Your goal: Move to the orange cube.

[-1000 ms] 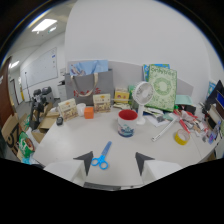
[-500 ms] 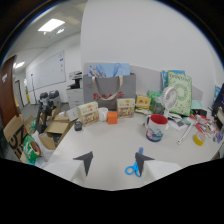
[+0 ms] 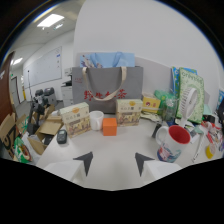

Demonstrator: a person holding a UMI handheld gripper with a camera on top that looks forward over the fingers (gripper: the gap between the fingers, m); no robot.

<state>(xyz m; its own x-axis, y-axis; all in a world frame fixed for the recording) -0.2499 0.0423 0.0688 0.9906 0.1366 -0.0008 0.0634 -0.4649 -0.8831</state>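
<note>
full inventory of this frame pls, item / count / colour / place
orange cube: 1, orange, on table straight ahead of the fingers
boxes: 2, yellow-white, flanking the cube
white cup: 1, white, left of cube
tote bag: 1, grey, red print, behind boxes
mug: 1, red inside, patterned outside, right of fingers
small fan: 1, white, far right
dark gadget: 1, black, left table edge
table: 1, white
gripper: 1, dark fingers, open, nothing between
</note>
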